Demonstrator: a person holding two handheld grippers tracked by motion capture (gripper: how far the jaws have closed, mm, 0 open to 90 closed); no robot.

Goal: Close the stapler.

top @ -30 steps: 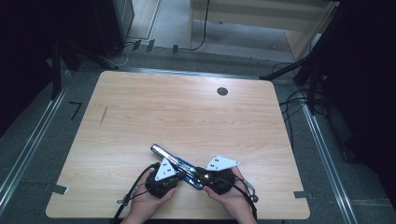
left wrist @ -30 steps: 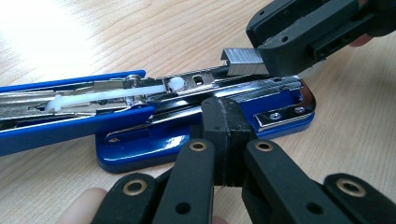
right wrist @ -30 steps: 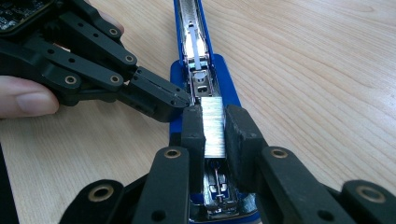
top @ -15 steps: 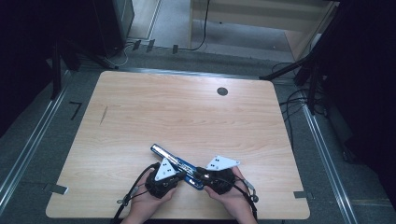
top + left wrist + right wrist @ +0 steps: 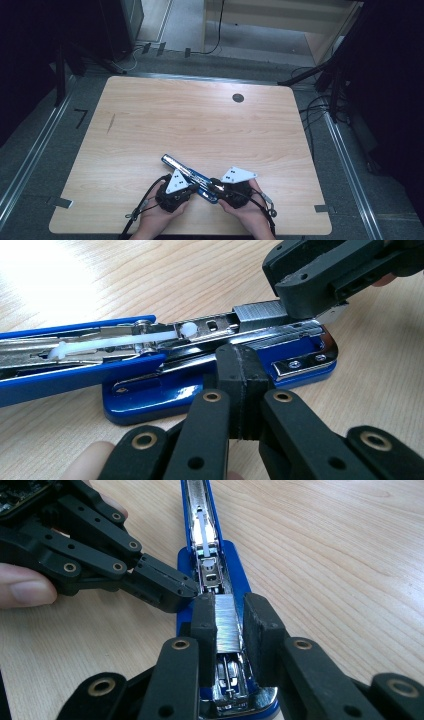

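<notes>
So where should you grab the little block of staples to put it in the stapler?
Grip the staple strip across its two long flat sides, coming from above, along the open blue stapler. It is a narrow bar lying lengthwise in the metal channel, so only those sides are free. The right gripper already straddles it that way.

A blue stapler lies on the wooden table near its front edge, slanted from upper left to lower right in the high view. It is opened out: the blue top cover is swung back, and the chrome magazine channel lies bare over the blue base. A white plastic pusher rod runs along the channel. A silver strip of staples sits at the channel's front end.
</notes>
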